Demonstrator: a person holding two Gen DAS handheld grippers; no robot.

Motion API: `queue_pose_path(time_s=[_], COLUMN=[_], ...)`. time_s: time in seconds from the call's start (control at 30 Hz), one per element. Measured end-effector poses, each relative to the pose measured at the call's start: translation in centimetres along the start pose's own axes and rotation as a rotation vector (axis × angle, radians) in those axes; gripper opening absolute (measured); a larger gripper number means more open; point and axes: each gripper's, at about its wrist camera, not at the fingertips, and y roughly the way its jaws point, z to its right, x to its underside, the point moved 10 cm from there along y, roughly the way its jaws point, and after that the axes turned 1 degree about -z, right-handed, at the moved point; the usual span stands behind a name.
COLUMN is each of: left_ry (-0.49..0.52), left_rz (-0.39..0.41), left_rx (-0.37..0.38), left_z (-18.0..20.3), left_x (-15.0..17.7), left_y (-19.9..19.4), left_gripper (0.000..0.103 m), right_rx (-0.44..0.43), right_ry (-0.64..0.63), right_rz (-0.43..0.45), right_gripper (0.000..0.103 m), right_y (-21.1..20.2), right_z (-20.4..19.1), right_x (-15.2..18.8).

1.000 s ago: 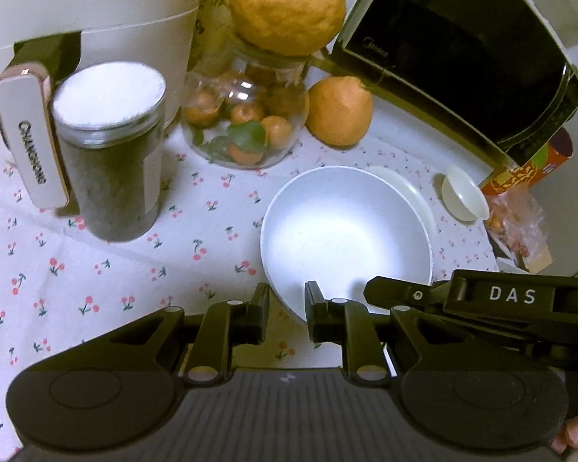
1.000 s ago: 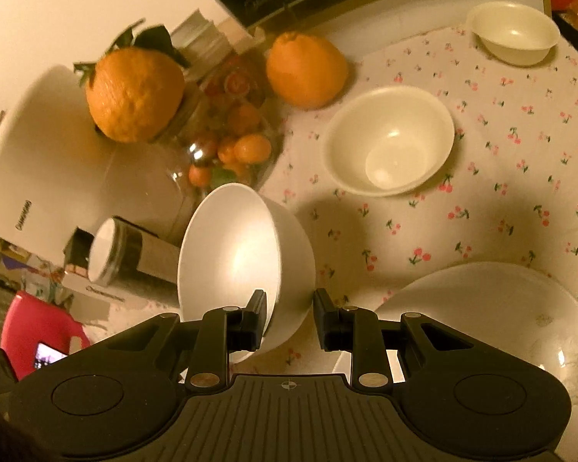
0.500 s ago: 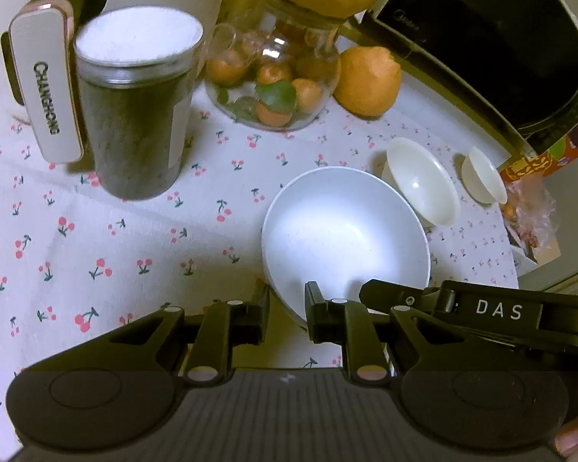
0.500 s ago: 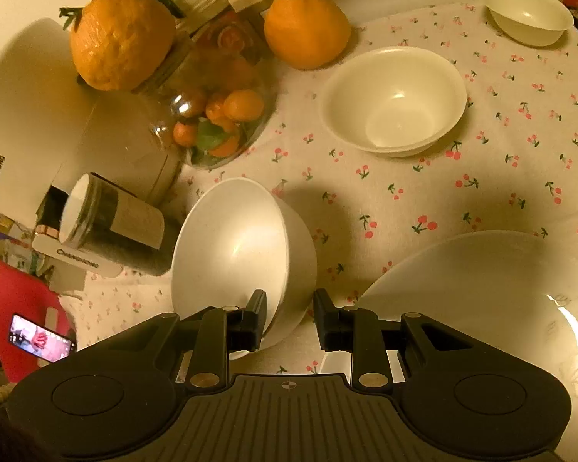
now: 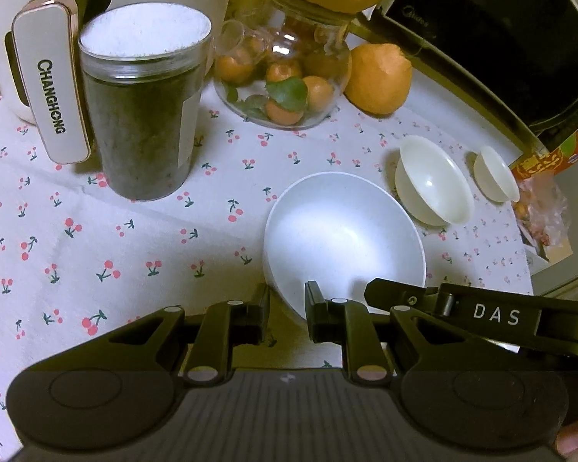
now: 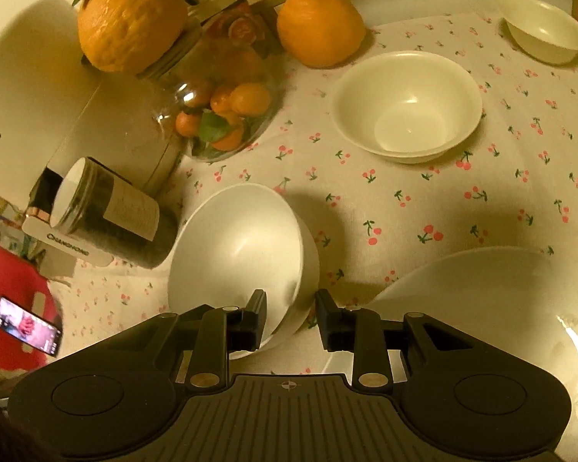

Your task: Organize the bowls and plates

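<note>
White bowl [image 5: 343,238] sits on the cherry-print tablecloth [image 5: 135,238], in front of the dark-filled jar [image 5: 142,111] and to its right in the left wrist view. Left gripper [image 5: 287,317] has its fingers narrowly apart, straddling the bowl's near rim; whether the pads actually press the rim I cannot tell. Right gripper [image 6: 291,321] is parted a bit wider, and the same white bowl [image 6: 239,254] has its rim wall between the fingers, contact unclear. The right gripper's black arm marked DAS [image 5: 481,313] crosses just beside the bowl's near right edge. Medium cream bowl [image 6: 406,106] stands apart beyond the white bowl, small cream bowl [image 6: 543,29] further beyond that. Large white plate [image 6: 501,308] lies just right of the white bowl, near the right gripper. Glass jar of small oranges [image 5: 285,88] is behind the dark-filled jar's right side, a loose orange [image 5: 377,79] next to it.
</note>
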Motion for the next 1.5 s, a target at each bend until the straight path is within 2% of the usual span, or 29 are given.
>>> queue_pose_path(time_s=[0.1, 0.13, 0.17, 0.2, 0.33, 0.4, 0.6, 0.67, 0.97, 1.3, 1.5], left_ry=[0.005, 0.005, 0.006, 0.009, 0.05, 0.065, 0.082, 0.08, 0.054, 0.085, 0.116], left_rz=[-0.01, -0.01, -0.011, -0.008, 0.014, 0.021, 0.032, 0.037, 0.068, 0.12, 0.16], left_rx=[-0.006, -0.007, -0.006, -0.008, -0.038, -0.043, -0.047, -0.045, -0.036, -0.069, -0.093], left_z=[-0.1, -0.1, -0.1, 0.0, 0.3, 0.4, 0.6, 0.5, 0.7, 2.2, 3.6], left_x=[0.1, 0.1, 0.1, 0.1, -0.1, -0.2, -0.5, -0.7, -1.5, -2.7, -3.7], left_y=[0.2, 0.2, 0.2, 0.2, -0.1, -0.2, -0.5, -0.6, -1.1, -1.1, -0.5], left_gripper=[0.017, 0.017, 0.017, 0.022, 0.032, 0.043, 0.066, 0.071, 0.082, 0.093, 0.095], right_rx=[0.012, 0.017, 0.019, 0.022, 0.031, 0.022, 0.0, -0.005, -0.044, -0.052, -0.04], right_ry=[-0.031, -0.039, -0.046, -0.049, -0.06, -0.055, -0.042, -0.032, 0.077, 0.234, 0.293], right_rz=[0.005, 0.007, 0.012, 0.018, 0.048, 0.059, 0.088, 0.1, 0.17, 0.227, 0.244], right_gripper=[0.029, 0.031, 0.038, 0.044, 0.054, 0.061, 0.07, 0.073, 0.081, 0.081, 0.081], right_y=[0.0, 0.0, -0.1, -0.1, -0.7, -1.0, -2.1, -2.4, -4.9, -6.5, -6.3], right_z=[-0.2, -0.3, -0.4, -0.4, -0.4, -0.3, -0.2, 0.0, 2.7, 7.7, 10.0], right_x=[-0.1, -0.1, -0.1, -0.2, -0.6, -0.9, -1.6, -1.9, -3.9, -5.6, -6.1])
